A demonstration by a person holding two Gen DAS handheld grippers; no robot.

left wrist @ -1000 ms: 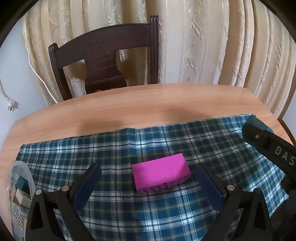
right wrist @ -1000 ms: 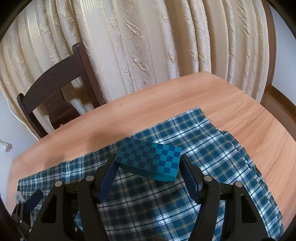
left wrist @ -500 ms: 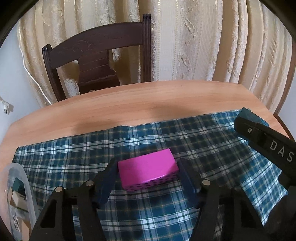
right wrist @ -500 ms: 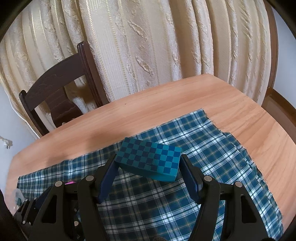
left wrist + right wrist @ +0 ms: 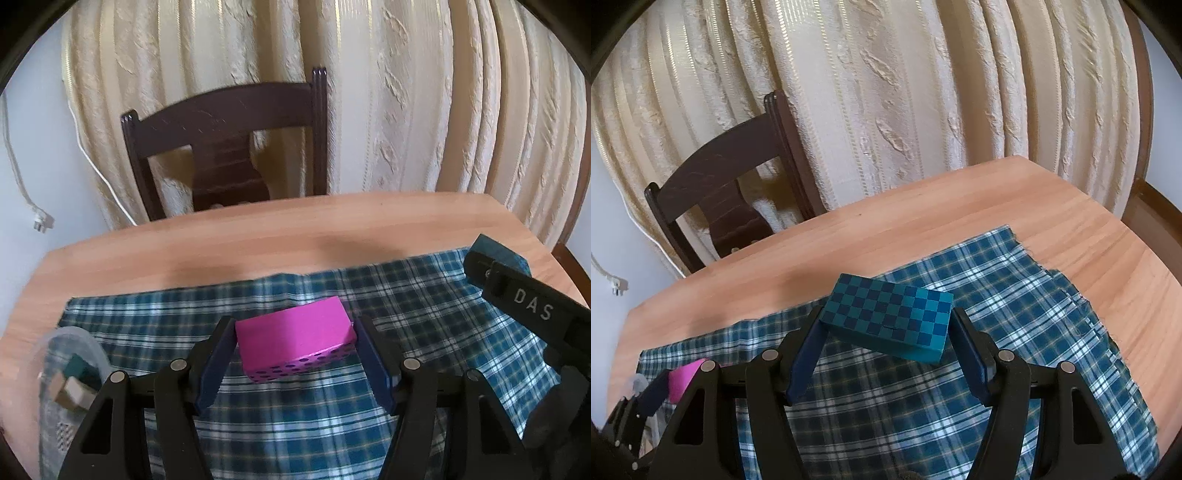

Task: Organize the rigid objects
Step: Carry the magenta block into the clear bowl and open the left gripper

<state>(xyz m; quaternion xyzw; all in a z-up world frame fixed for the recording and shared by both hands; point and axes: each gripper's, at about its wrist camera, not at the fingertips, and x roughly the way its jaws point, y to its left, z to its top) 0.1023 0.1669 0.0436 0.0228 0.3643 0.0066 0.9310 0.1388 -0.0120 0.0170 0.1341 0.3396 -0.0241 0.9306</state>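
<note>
- Left gripper [image 5: 295, 345]: fingers clamped on the pink box [image 5: 293, 338], which sits squarely between the pads.
- Right gripper [image 5: 886, 332]: fingers clamped on the checkered box [image 5: 890, 319], skewed between them.
- Keep both squeezes firm; carry each box level toward the clear container [image 5: 79, 345] left of the left fingers.

Both grippers, the left gripper [image 5: 295, 354] and the right gripper [image 5: 886, 350], have black frames, silver screws and dark blue pads [image 5: 218, 363]; the right one carries white letters "DAS".

Two grippers [image 5: 295, 354] [image 5: 886, 347], two boxes [image 5: 295, 338] [image 5: 890, 319], one cloth [image 5: 424, 295], one table [image 5: 221, 240], one chair [image 5: 225, 122], one tub [image 5: 70, 369].
</note>
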